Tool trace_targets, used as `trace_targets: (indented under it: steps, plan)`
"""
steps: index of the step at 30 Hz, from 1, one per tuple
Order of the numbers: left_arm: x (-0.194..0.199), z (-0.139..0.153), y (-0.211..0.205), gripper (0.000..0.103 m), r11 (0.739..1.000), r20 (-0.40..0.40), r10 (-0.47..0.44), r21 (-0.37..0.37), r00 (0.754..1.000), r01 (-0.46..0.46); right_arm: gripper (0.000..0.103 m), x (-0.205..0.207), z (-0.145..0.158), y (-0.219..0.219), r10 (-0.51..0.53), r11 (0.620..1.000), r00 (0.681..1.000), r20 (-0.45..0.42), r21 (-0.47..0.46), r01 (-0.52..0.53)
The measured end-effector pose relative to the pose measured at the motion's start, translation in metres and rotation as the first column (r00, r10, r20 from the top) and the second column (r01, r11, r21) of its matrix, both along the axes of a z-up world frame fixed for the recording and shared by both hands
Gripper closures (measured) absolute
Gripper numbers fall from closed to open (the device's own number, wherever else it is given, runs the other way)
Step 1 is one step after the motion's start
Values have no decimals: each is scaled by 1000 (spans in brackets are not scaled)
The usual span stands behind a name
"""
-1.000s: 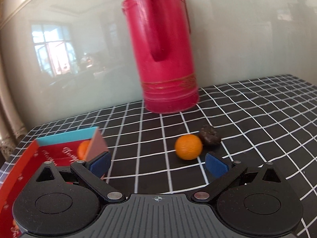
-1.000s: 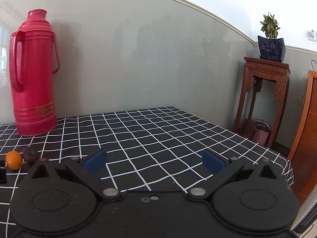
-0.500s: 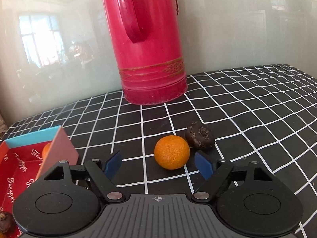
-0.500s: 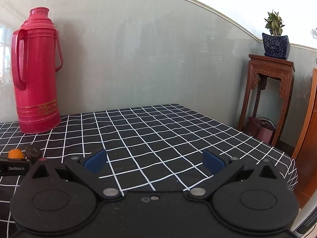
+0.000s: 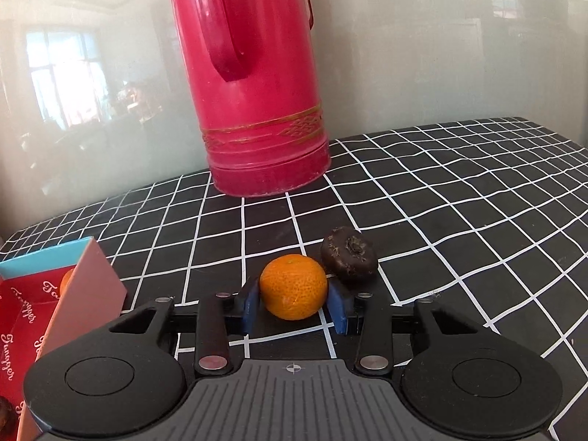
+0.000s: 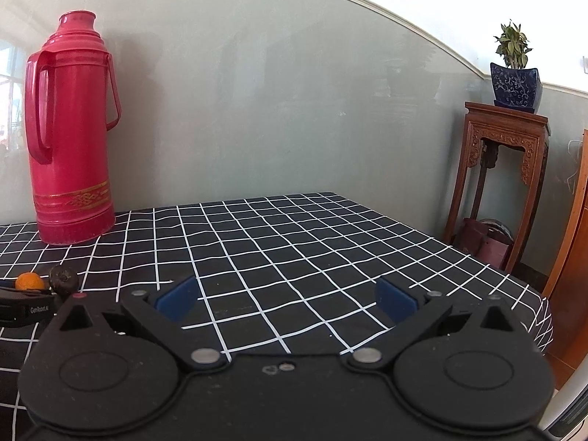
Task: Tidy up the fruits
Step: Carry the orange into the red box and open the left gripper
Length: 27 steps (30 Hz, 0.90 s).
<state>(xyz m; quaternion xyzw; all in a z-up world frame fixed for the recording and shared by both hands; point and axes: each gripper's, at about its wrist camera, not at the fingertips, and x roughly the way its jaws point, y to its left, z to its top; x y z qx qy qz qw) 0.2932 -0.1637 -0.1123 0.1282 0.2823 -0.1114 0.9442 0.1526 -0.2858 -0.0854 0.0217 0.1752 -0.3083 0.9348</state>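
Note:
A small orange point(image 5: 293, 286) rests on the black checked tablecloth point(image 5: 459, 198), touching a dark brown wrinkled fruit point(image 5: 349, 253) just behind it to the right. My left gripper point(image 5: 294, 296) is closing its jaws around the orange, and both blue pads point(image 5: 251, 303) meet its sides. At the far left of the right wrist view the same orange point(image 6: 28, 281) and dark fruit point(image 6: 64, 277) appear. My right gripper point(image 6: 286, 297) hovers open over the cloth with nothing between its fingers.
An open red box point(image 5: 25, 327) with a blue rim stands at the left, holding another orange point(image 5: 66, 281) and a dark fruit point(image 5: 5, 413). A tall red thermos point(image 5: 257, 92) stands against the wall behind. Off the table's right edge are a wooden stand point(image 6: 503, 183) and a potted plant point(image 6: 516, 84).
My left gripper moved forward and down until the orange sat between its fingers, then its jaws came in from wide open onto the fruit. The right gripper stayed put.

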Motion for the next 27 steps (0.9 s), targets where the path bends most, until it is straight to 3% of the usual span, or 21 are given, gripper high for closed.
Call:
trace_targets:
  steps: [17,27]
  plan:
    - [-40,25,14,64,1000,106,-23,-9,994,24,6,-1,3,6,43,999,999,1,-20,-43]
    - [-64,48,73,64,991,124,122,-76,985,-113,6,2,5,31,107,993,994,0,-40,-107]
